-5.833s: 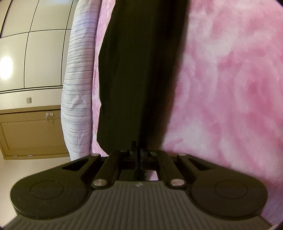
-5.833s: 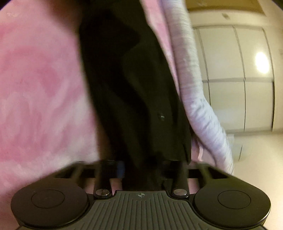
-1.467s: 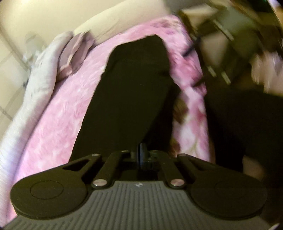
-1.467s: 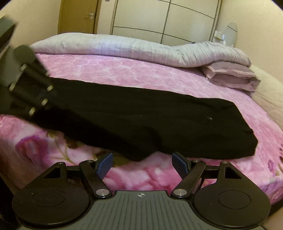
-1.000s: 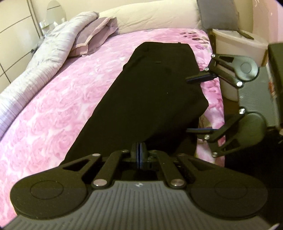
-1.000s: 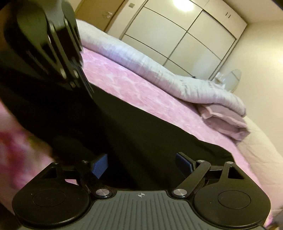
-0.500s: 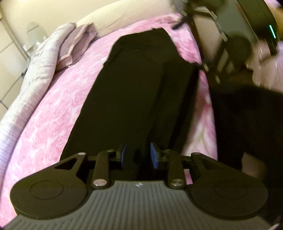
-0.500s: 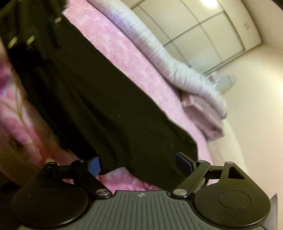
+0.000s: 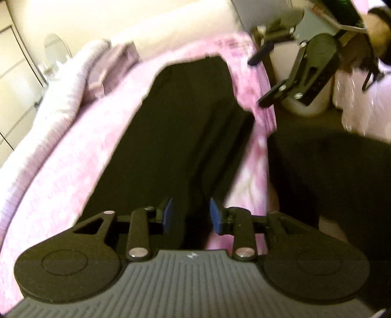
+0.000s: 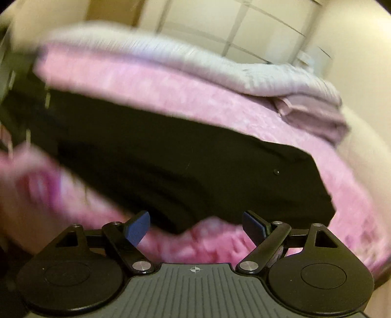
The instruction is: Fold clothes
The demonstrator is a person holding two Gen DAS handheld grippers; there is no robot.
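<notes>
Long black trousers (image 9: 185, 127) lie stretched out along the pink flowered bedspread (image 9: 73, 156), with their near end hanging at the bed's edge. My left gripper (image 9: 190, 215) is at that near end with its jaws opening. The black cloth runs between the blue pads (image 9: 168, 215), and they stand off it. My right gripper (image 9: 262, 75), in a hand (image 9: 376, 31), hovers open above the bed's right side, clear of the cloth. In the right wrist view the right gripper (image 10: 195, 228) is wide open over the trousers' (image 10: 195, 161) lower edge with nothing between its pads.
A grey-lilac quilt (image 10: 171, 56) is bunched along the bed's far side beside folded lilac bedding (image 10: 315, 115). White wardrobe doors (image 10: 220, 22) stand behind. A pale bin (image 9: 305, 107) sits by the bed, and a person's dark-clothed leg (image 9: 330, 183) is at the right.
My left jaws, shut on the trouser end a second ago, have parted. The right gripper has risen from beside the cloth and drawn away, still open.
</notes>
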